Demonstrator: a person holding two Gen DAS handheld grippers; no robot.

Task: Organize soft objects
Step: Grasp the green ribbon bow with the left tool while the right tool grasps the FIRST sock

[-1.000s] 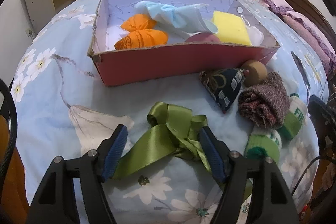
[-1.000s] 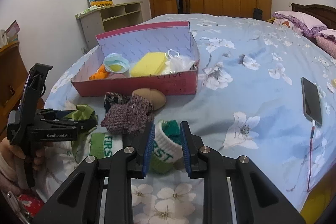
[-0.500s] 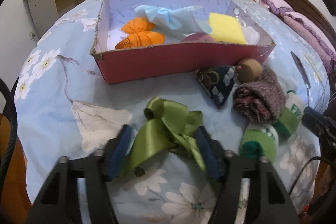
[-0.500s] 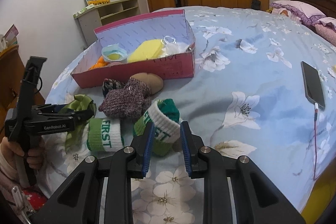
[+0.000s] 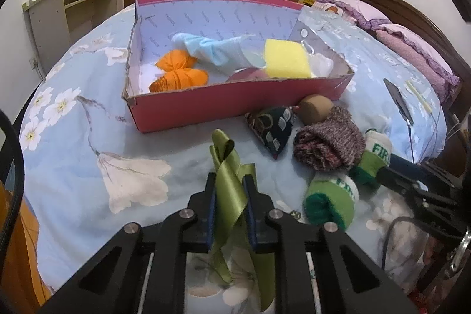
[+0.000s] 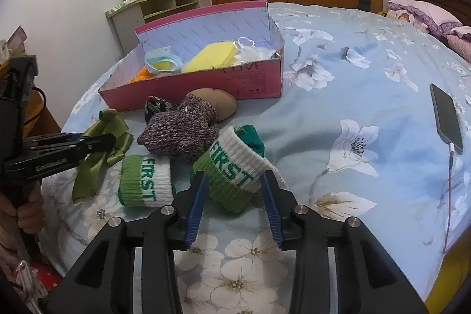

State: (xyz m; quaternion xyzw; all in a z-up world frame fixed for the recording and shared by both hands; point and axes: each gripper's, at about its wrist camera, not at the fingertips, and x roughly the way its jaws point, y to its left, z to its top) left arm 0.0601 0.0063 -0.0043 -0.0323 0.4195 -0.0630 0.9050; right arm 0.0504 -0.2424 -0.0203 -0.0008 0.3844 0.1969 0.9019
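Note:
My left gripper (image 5: pixel 230 181) is shut on a green satin ribbon (image 5: pixel 223 149), which stands bunched up between the pads; its tails hang below. In the right wrist view, the left gripper (image 6: pixel 109 140) holds the ribbon (image 6: pixel 112 122) just over the bedspread. My right gripper (image 6: pixel 234 175) has its jaws opening around a green and white "FIRST" sock roll (image 6: pixel 232 167); the pads flank it without pressing. A second sock roll (image 6: pixel 144 181), a purple knit roll (image 6: pixel 179 128), a dark patterned pouch (image 5: pixel 273 128) and a tan pad (image 5: pixel 315 108) lie before the pink box (image 5: pixel 206 105).
The box holds orange bundles (image 5: pixel 179 78), a blue mask (image 5: pixel 212 49) and a yellow sponge (image 5: pixel 285 61). A phone (image 6: pixel 447 116) on a cable lies to the right on the floral bedspread. Pillows (image 5: pixel 412 49) sit at the far right, a shelf unit (image 6: pixel 153 8) behind.
The left gripper's jaws closed on the ribbon and lifted it, bunching it upright. The right gripper's jaws spread wider and now straddle the sock roll.

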